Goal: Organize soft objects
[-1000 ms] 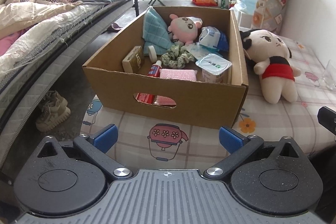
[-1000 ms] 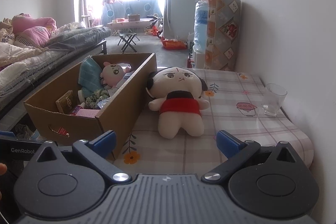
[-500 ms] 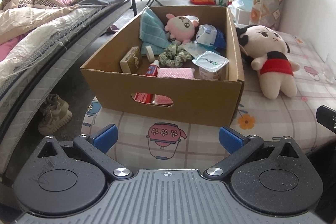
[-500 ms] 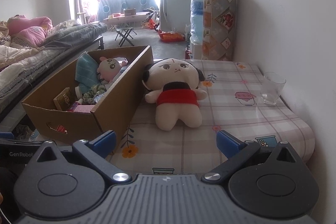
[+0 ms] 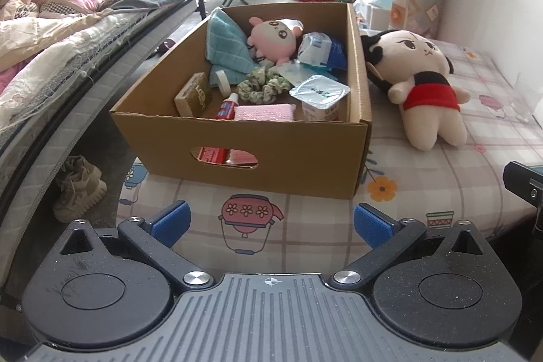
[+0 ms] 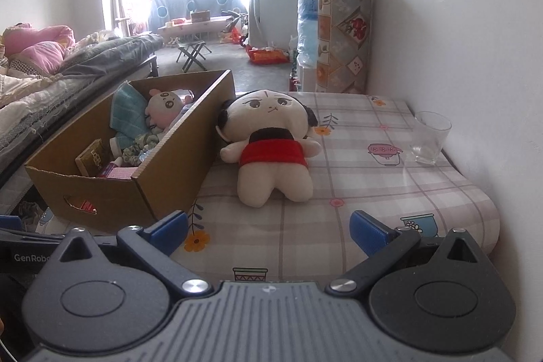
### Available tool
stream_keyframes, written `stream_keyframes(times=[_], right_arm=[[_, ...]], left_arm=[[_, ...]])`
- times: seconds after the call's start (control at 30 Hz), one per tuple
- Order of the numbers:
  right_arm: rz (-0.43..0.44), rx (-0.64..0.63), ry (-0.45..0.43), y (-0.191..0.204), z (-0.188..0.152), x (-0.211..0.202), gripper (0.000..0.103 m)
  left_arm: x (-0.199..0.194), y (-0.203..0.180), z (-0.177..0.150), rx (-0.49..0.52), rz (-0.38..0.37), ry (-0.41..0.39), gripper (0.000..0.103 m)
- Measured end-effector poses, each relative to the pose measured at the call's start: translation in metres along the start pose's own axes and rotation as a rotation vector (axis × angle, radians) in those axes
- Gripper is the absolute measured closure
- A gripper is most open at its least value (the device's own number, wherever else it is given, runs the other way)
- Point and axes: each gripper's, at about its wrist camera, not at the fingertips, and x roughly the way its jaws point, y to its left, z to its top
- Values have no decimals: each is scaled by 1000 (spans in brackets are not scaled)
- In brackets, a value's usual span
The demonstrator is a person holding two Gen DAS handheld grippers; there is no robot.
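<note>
The large plush doll [image 6: 271, 145] lay on its back on the worktop [image 6: 373, 185], straight ahead of the right hand-held gripper [image 6: 268, 233] and well apart from it. Its long axis ran along the line of approach: feet toward the gripper, head away, the head touching the right wall of the cardboard box [image 6: 176, 158]. The right hand-held gripper stood wide apart and empty. The left hand-held gripper [image 5: 269, 224] was likewise spread wide and empty; it faced the box [image 5: 271, 155] head-on, with the doll [image 5: 417, 83] off to its right. The right side was judged the nearer and better aligned for the doll.

The box already held a small pink plush [image 5: 271, 38], a teal cloth [image 5: 225, 46], a green scrunchie [image 5: 263, 85], a pink pad [image 5: 264, 112], a yogurt cup [image 5: 319, 97] and a red tube [image 5: 227, 107].

The worktop carried a checked, printed cloth, which appeared smooth and flat. A clear glass [image 6: 429, 136] stood near the wall, well right of the doll. A bed [image 5: 51, 56] ran along the left side of the room, with shoes [image 5: 78, 189] on the floor below it.
</note>
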Motion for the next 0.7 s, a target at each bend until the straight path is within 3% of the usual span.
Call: stream_keyframes(times=[0.7], right_arm=[[-72, 29, 15, -18, -1, -4, 0]], left_arm=[[-1, -18, 1, 42, -53, 2, 0]])
